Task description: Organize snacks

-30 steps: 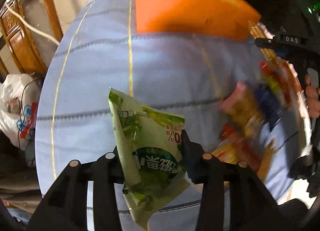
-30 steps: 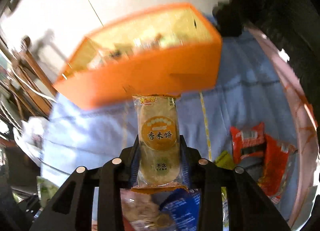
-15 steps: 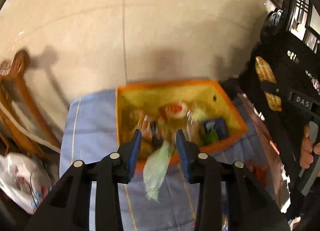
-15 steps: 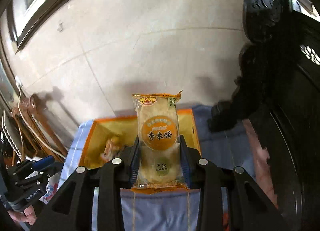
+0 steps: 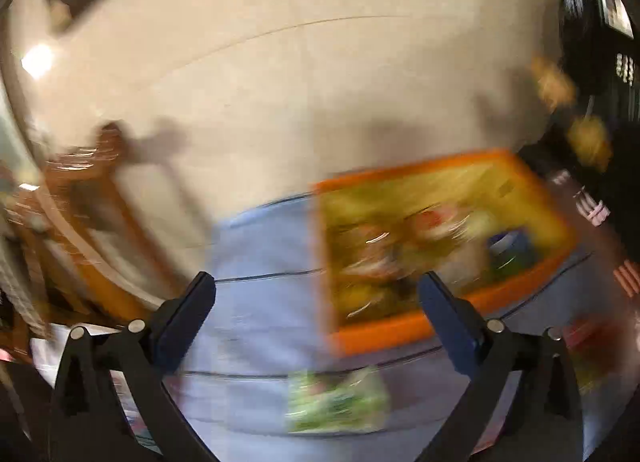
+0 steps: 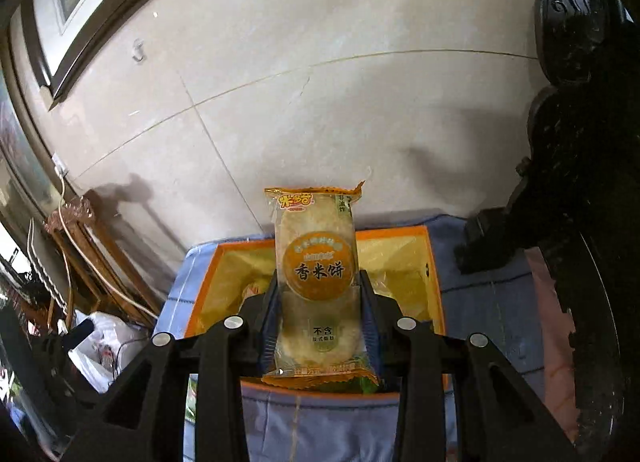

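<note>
My left gripper is open and empty, held above the blue tablecloth. A green snack packet lies on the cloth below it, outside the orange box, which holds several snacks. The left wrist view is blurred by motion. My right gripper is shut on a rice cracker packet with an orange label, held upright over the near side of the orange box.
A wooden chair and white plastic bags stand left of the table. Dark carved furniture is at the right. Red snack packets lie right of the box. A tiled wall is behind.
My left gripper has opened wide and the green packet has dropped onto the cloth in front of the box. My right gripper still holds the rice cracker packet, closer over the box.
</note>
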`<state>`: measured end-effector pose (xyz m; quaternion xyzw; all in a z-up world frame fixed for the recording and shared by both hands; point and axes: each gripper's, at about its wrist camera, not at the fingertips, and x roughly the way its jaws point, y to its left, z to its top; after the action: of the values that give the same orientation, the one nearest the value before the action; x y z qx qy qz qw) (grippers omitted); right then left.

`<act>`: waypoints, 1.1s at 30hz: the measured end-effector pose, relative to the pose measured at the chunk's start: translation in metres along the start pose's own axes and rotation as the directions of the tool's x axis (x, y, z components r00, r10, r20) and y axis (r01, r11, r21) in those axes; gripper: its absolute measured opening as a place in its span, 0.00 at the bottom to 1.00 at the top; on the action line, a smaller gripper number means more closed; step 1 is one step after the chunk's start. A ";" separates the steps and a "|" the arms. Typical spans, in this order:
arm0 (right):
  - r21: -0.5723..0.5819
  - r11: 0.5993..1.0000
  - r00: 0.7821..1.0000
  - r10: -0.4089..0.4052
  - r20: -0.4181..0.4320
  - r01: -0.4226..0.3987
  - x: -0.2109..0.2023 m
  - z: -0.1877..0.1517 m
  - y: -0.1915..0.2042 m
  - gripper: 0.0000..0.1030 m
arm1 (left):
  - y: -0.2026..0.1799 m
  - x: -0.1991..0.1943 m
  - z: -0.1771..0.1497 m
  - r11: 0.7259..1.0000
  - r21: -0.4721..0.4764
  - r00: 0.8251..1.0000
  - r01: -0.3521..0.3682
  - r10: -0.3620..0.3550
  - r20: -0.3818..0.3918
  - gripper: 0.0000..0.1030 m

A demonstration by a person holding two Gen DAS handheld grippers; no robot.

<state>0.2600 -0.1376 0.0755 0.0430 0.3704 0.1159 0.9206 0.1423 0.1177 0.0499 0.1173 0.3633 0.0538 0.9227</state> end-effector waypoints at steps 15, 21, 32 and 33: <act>-0.006 1.000 0.999 -0.025 -0.034 0.024 -0.007 -0.017 -0.005 0.34 | -0.008 0.151 -0.143 0.966 -0.125 0.904 0.227 -0.256 -0.341 0.85; -0.010 1.000 0.999 0.005 -0.053 -0.005 -0.005 -0.025 0.003 0.34 | -0.033 0.134 -0.135 0.925 -0.105 0.852 0.365 -0.377 -0.364 0.32; 0.005 1.000 1.000 0.007 0.011 -0.007 -0.027 -0.005 -0.003 0.34 | -0.030 0.069 -0.068 0.857 -0.116 0.843 0.501 -0.514 -0.157 0.18; 0.019 1.000 1.000 0.016 0.010 -0.016 -0.027 -0.004 -0.004 0.34 | -0.033 0.073 -0.063 0.856 -0.111 0.840 0.505 -0.517 -0.165 0.18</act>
<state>0.2395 -0.1484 0.0897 0.0554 0.3668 0.1197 0.9209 0.1531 0.1102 -0.0506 -0.0184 0.4651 -0.1721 0.8682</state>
